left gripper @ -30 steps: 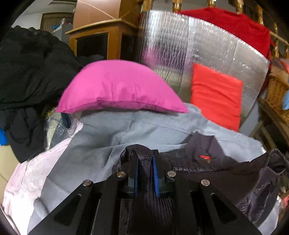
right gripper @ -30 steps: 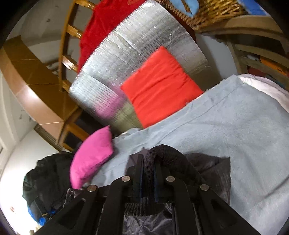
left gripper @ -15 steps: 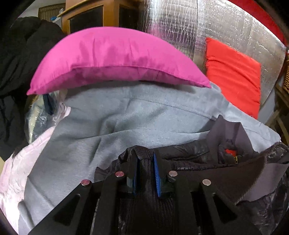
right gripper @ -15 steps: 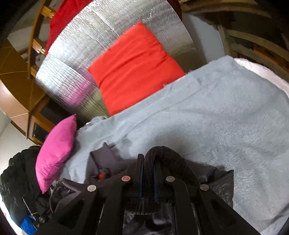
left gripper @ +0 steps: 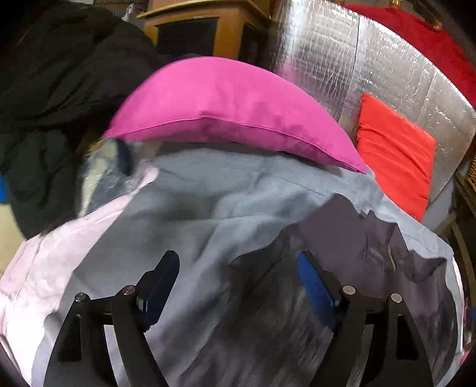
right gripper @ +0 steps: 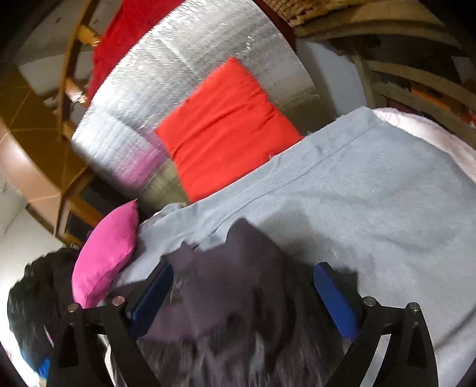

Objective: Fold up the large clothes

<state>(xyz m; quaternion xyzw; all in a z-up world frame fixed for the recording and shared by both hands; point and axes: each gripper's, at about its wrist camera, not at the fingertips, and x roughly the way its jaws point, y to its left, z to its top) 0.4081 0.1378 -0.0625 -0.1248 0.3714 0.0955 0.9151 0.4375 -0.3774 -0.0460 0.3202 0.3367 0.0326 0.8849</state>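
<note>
left gripper [left gripper: 238, 279] – held wide apart, nothing held | right gripper [right gripper: 244, 285] – spread wide too | dark jacket [right gripper: 226, 285] laid on grey blanket [right gripper: 372, 208] | pink pillow [left gripper: 232, 107] seen far

Cluttered home bedroom: grey blanket [right gripper: 372, 190] on bed, pink pillow [left gripper: 232, 110], red cushion [right gripper: 226, 128], wooden cabinet [left gripper: 208, 29], wicker basket [right gripper: 312, 9].

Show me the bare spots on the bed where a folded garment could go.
The widest free patch is the grey blanket, between the dark jacket and the red cushion. A smaller strip lies between the jacket and the pink pillow. It is crowded by the black clothes pile.
</note>
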